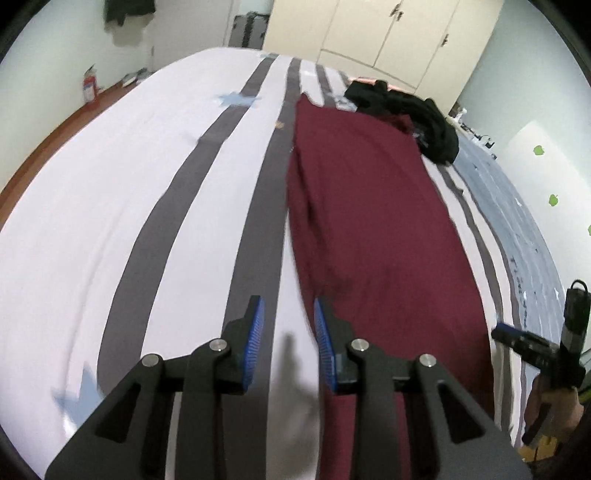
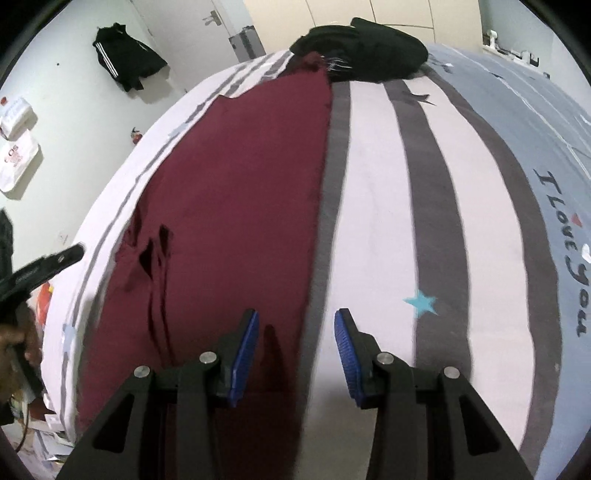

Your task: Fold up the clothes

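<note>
A maroon garment (image 1: 373, 221) lies flat and long on the striped bed; it also shows in the right wrist view (image 2: 236, 192), with a wrinkled, gathered patch near its left edge (image 2: 147, 254). My left gripper (image 1: 288, 314) is open and empty, hovering over the garment's left edge. My right gripper (image 2: 295, 325) is open and empty, hovering over the garment's right edge. The right gripper also shows at the left wrist view's right edge (image 1: 517, 338), and the left gripper shows at the right wrist view's left edge (image 2: 48, 262).
A pile of black clothes (image 1: 410, 110) lies at the garment's far end, also in the right wrist view (image 2: 362, 48). The bed sheet (image 1: 110, 192) is white with grey stripes and a blue section (image 2: 517, 122). Wardrobe doors (image 1: 388, 33) stand beyond.
</note>
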A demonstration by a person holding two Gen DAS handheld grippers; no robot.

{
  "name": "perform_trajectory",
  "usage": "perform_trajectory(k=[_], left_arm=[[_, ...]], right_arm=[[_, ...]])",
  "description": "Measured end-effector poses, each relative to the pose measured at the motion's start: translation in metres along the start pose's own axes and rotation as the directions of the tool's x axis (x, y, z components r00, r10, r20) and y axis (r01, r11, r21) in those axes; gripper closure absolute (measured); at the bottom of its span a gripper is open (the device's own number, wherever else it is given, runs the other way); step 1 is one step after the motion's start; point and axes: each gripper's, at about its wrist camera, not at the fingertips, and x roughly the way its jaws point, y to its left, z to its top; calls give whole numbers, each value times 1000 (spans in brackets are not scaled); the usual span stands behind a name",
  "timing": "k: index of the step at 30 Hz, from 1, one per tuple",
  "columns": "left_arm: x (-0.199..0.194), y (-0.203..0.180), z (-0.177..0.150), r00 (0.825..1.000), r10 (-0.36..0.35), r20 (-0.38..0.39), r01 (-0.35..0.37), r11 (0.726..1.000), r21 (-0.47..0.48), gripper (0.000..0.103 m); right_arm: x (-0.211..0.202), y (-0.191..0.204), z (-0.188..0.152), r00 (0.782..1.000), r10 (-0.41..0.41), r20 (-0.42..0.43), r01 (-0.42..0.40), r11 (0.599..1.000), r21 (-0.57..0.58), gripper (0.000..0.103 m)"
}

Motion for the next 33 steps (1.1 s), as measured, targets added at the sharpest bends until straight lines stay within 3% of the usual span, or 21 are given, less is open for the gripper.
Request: perform_trajectory(k=[12,22,27,33], left_arm=[[-45,-16,-121,994,-40,-103,37,999,-27,58],[-58,-28,-167,994,-4,-108,6,1000,22,51],[-50,-30,-186,990,-9,-142,9,1000,1,50],[-49,-41,-196,993,-30,-114,32,999,16,50]], right_arm=[[-34,8,-74,996,63,-59,-66,996,-63,62],[-49,2,-129,990,83,-111,-88,995,-36,61],[-51,3,-143,990,89,-108,-93,995,-36,57],[-55,2,-152,985,134,-113,-136,991,-7,57]])
